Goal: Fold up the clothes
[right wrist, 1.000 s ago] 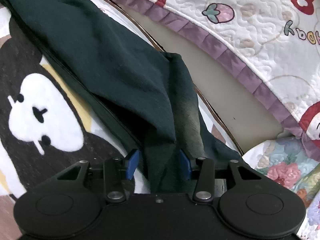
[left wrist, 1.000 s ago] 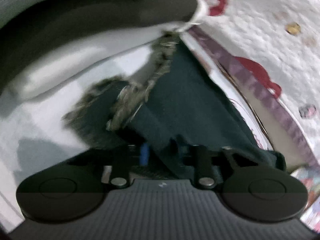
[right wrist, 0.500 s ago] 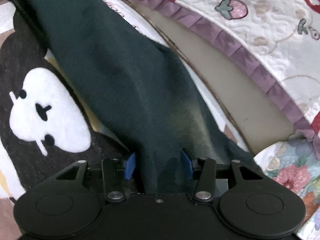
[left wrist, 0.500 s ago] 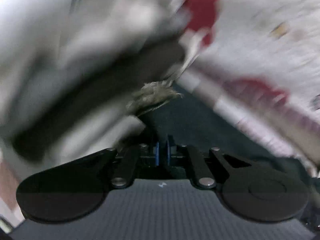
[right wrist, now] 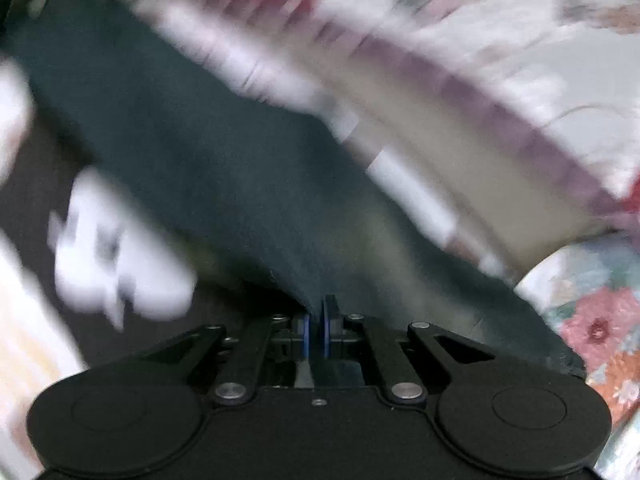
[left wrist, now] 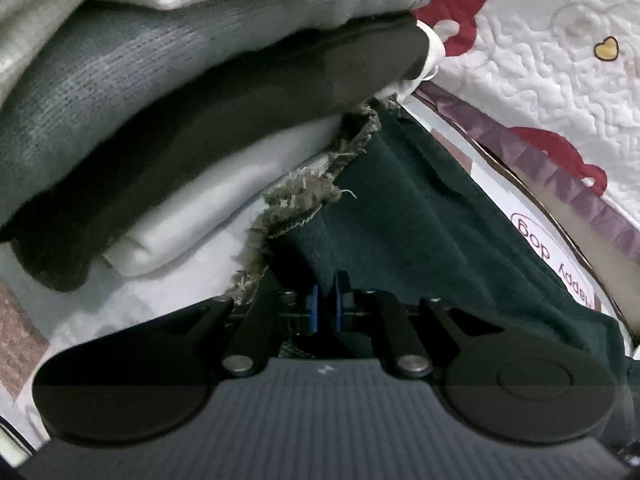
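The dark green garment [left wrist: 432, 232] runs lengthwise up-left from both tools. The left tool [left wrist: 325, 312] is nearly closed at its frayed hem. The right tool [right wrist: 316, 330], wide a second ago, now pinches the cloth.

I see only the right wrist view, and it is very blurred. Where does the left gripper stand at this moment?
Observer: The left gripper is at the frayed grey-brown hem of the dark green cloth garment, with its jaws almost together.
Operator: Is there something beside it that I should avoid?
Observer: Yes. A stack of folded clothes in white, grey and black lies just left of that hem.
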Demonstrator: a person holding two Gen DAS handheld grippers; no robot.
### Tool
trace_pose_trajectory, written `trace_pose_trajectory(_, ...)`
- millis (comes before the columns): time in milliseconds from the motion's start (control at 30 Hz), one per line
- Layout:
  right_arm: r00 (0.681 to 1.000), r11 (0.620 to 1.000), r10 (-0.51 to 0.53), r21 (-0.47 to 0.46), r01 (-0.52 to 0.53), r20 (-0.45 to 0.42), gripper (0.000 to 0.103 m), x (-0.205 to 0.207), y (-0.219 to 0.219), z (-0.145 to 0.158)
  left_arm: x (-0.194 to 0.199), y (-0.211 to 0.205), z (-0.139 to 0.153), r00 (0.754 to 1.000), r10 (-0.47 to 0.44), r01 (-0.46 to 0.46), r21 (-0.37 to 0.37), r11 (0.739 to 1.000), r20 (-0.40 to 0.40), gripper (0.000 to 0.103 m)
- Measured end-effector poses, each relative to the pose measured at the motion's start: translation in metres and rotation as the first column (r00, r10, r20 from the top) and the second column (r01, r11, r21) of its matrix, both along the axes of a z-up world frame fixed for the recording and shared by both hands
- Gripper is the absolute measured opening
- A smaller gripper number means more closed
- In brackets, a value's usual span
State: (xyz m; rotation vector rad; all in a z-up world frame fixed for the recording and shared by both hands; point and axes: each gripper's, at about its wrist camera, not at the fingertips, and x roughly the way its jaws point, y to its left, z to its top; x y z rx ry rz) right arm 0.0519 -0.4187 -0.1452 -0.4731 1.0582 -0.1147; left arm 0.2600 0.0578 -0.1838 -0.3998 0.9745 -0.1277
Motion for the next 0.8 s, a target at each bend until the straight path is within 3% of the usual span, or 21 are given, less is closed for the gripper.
trace_pose_trajectory(100, 0.999, 0.998, -0.04, 0.057, 0.041, -0.009, 0.006, -0.01, -0.011, -0.008, -0.003, 0.004, 0.008, 1.0, -0.007, 0.007, 0.005, 1.0, 0.002, 0.009)
trace_pose_trajectory(200, 0.997, 0.977, -0.059, 0.209, 0.045, 0.058, 0.018, -0.024, -0.027, 0.009, -0.013, 0.001, 0.035, 0.994, -0.023, 0.018, 0.056, 0.998, 0.104, 0.013)
trace_pose_trajectory(267, 0.992, 0.951, -0.063, 0.307, 0.026, 0.11, 0.032, -0.031, -0.036, 0.026, -0.02, -0.001, 0.055, 0.983, -0.038, 0.021, 0.095, 0.995, 0.178, 0.02)
trace_pose_trajectory(367, 0.973, 0.906, -0.136, 0.421, 0.046, 0.187, 0.035, -0.032, -0.048, 0.051, -0.03, -0.013, 0.075, 0.957, -0.093, 0.063, 0.117, 0.991, 0.276, 0.03)
trace_pose_trajectory(467, 0.953, 0.858, -0.211, 0.507, 0.075, 0.215, 0.036, -0.016, -0.056, 0.061, -0.027, -0.049, 0.053, 0.944, -0.201, 0.183, 0.091, 0.979, 0.262, 0.031)
trace_pose_trajectory(567, 0.955, 0.828, -0.226, 0.555, 0.083, 0.194, 0.036, 0.01, -0.045, 0.049, -0.021, -0.084, 0.027, 0.925, -0.299, 0.29, 0.07, 0.954, 0.236, 0.031)
trace_pose_trajectory(700, 0.974, 0.83, -0.117, 0.558, -0.012, 0.195, 0.038, 0.066, 0.004, 0.045, -0.011, -0.117, -0.002, 0.91, -0.365, 0.354, 0.092, 0.931, 0.197, 0.031)
trace_pose_trajectory(800, 0.976, 0.804, -0.028, 0.586, -0.105, 0.215, 0.055, 0.106, 0.044, 0.057, -0.011, -0.122, -0.012, 0.914, -0.38, 0.37, 0.094, 0.924, 0.141, 0.031)
